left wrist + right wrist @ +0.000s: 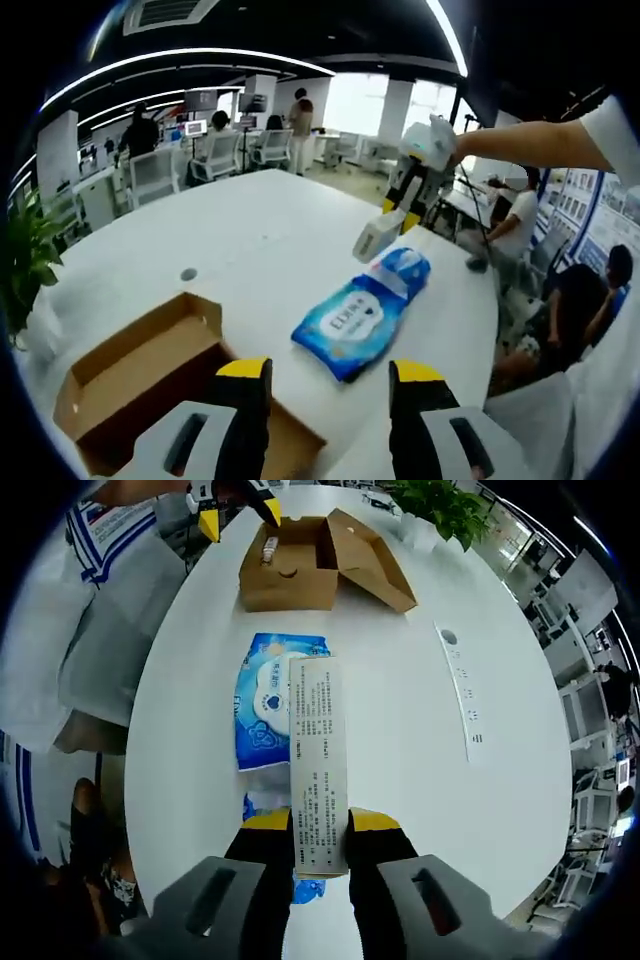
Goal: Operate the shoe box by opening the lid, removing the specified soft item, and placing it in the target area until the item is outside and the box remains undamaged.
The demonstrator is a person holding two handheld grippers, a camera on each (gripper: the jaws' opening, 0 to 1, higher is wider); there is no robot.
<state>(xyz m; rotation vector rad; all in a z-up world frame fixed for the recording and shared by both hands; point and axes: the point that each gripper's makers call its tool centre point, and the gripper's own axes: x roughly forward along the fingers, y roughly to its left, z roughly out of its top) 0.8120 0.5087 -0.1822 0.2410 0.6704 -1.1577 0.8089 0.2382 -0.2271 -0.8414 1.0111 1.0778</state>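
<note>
Shoe box (300, 565) is open, lid flapped back, sitting at the far end of the white counter (420, 780) in the right gripper view. A small bottle-like item shows inside it; can't tell what exactly.

Soft item = blue wet-wipes pack (362, 312), already out and lying flat on the counter, well apart from the box.

Right hand-held gripper (320, 825): jaws closed down on a narrow white carton with printed text (318, 770), held out over the wipes pack. In the left gripper view the same carton (378, 238) hangs just above the pack's far end.

Left hand-held gripper (330, 375): jaws parted, holding nothing, hovering at the near edge of the box.

Judgement: removal looks done or nearly; step in hand is setting the carton down. To do it well:
- lower it beside the pack, not on top
- release only once it rests flat
- keep the left jaws off the cardboard flaps so nothing creases
</note>
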